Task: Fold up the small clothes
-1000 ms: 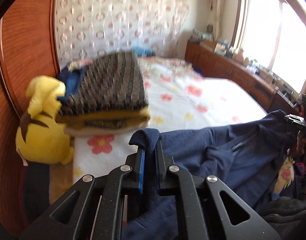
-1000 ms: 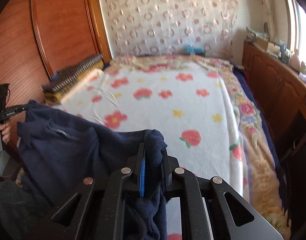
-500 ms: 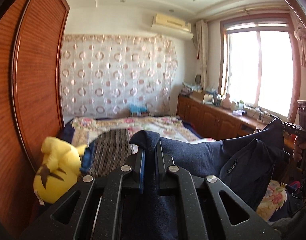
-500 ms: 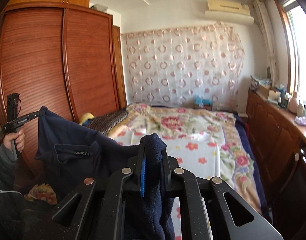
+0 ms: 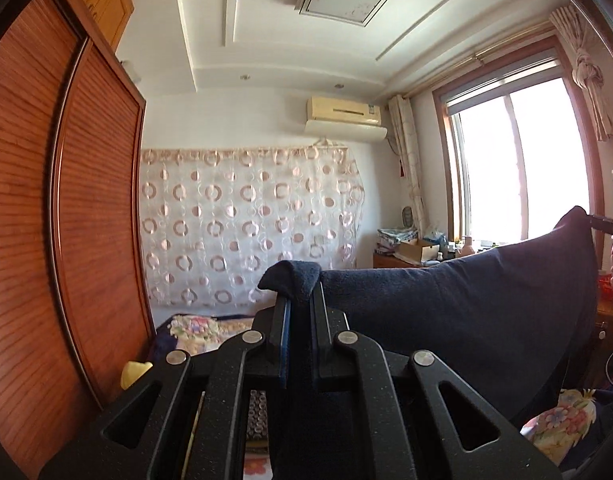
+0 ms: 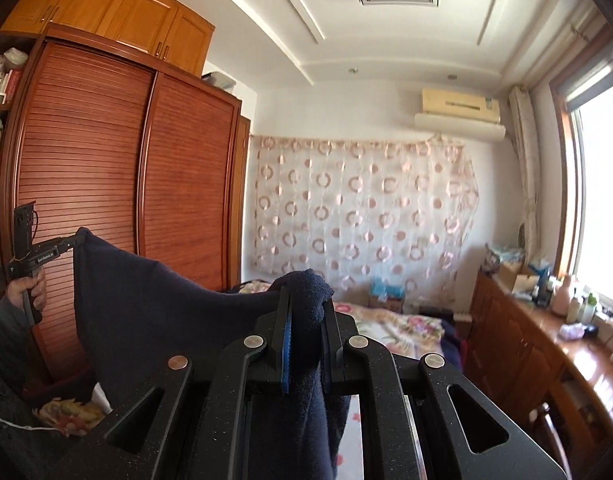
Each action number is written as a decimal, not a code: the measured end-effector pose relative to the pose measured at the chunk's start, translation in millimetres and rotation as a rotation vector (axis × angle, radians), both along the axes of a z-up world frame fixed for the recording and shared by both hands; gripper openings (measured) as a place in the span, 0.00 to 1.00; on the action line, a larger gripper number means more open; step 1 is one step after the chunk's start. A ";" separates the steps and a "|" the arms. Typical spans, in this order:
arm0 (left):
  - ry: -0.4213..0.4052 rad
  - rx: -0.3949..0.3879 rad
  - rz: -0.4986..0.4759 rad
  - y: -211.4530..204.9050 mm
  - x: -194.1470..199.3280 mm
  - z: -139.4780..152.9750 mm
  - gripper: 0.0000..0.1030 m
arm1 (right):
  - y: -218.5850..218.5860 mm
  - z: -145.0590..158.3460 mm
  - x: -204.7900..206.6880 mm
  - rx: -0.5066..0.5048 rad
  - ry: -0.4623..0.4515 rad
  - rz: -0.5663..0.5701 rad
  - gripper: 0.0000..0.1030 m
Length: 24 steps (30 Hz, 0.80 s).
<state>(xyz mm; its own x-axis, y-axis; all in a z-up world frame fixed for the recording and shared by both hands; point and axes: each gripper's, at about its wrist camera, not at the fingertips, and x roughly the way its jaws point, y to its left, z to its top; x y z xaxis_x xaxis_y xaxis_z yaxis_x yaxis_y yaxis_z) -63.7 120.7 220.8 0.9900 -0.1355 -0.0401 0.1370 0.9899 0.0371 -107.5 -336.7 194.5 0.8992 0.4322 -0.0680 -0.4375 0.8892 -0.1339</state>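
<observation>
Plainly, the soft navy-blue fleece garment [image 5: 458, 312] is a limp, light thing: it has no stiffness of its own, sags in a shallow curve along its top edge between its two held corners, and hangs down below them in a loose sheet. The pile looks grippy rather than slick, so I judge it unlikely to slide out of a firm pinch, and it is in no way fragile. The corners are the sensible places to take it, and that is where it is taken.

Nearest the left camera, the left gripper [image 5: 297, 292] is clamped on one top corner, a small tuft of cloth bunched above the closed fingers [image 5: 280, 320]. From that corner the garment stretches away to the gripper's right, up to the far corner held by the other tool.

Nearest the right camera, the right gripper [image 6: 306, 300] is likewise pinched on the opposite corner, fabric bulging over its tips and trailing down between the fingers. From this gripper the garment runs off to its left.

So the garment is held up in the air, spread between the two grippers, hanging above the near end of the bed with the flowered cover [image 6: 386, 320]. Beyond the garment lies the bed, and behind the bed hangs the white circle-patterned curtain [image 5: 246, 228].
</observation>
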 end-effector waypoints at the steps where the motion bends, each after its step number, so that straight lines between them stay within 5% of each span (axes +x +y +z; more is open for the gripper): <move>1: -0.008 0.008 0.006 -1.4 -1.3 1.3 0.08 | -0.8 -2.4 -6.0 0.001 -0.010 -0.001 0.10; 10: -0.014 0.004 -0.004 -9.1 3.1 -0.3 0.08 | 8.6 -47.7 -8.7 -0.003 -0.027 -0.029 0.10; 16: 0.020 0.013 0.007 -15.7 36.1 -6.4 0.08 | 17.1 -38.0 19.4 -0.021 0.017 -0.053 0.10; 20: 0.100 0.033 0.025 -23.6 87.6 -25.0 0.08 | 20.8 -36.7 57.0 -0.035 0.081 -0.083 0.10; 24: 0.226 0.051 0.056 -30.7 165.8 -63.9 0.08 | 23.2 -51.2 138.9 -0.007 0.214 -0.098 0.11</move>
